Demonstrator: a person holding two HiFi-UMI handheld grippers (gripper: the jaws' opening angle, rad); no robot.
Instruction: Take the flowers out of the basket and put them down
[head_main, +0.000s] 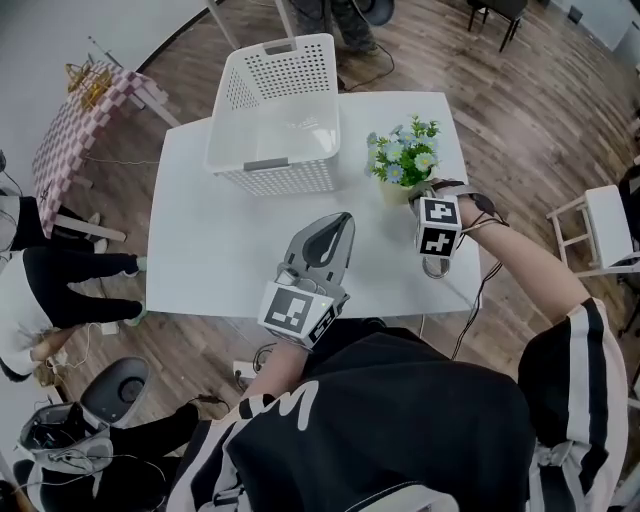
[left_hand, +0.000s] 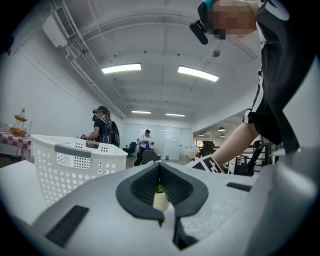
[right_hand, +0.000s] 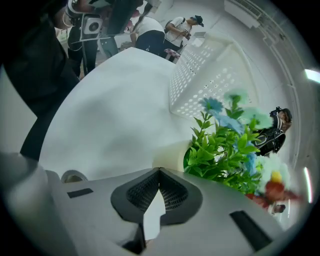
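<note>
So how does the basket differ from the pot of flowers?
The basket is large, white, perforated and looks empty; the flowers are small, green and blue, filling a pale pot. The basket sits at the far side of the white table, the flowers to its right. Both stand upright on it.

In the right gripper view the blue and white flower heads (right_hand: 250, 120) of the green-leaved plant (right_hand: 220, 155) smear into blur at the right edge, and the grey right gripper (right_hand: 160, 171) covers the base of the cream pot (right_hand: 167, 152). Past the left gripper (left_hand: 160, 164) that pot is only a sliver behind the meeting jaw tips — too small to read — and in the head view the right gripper's jaw tips cannot be made out.
</note>
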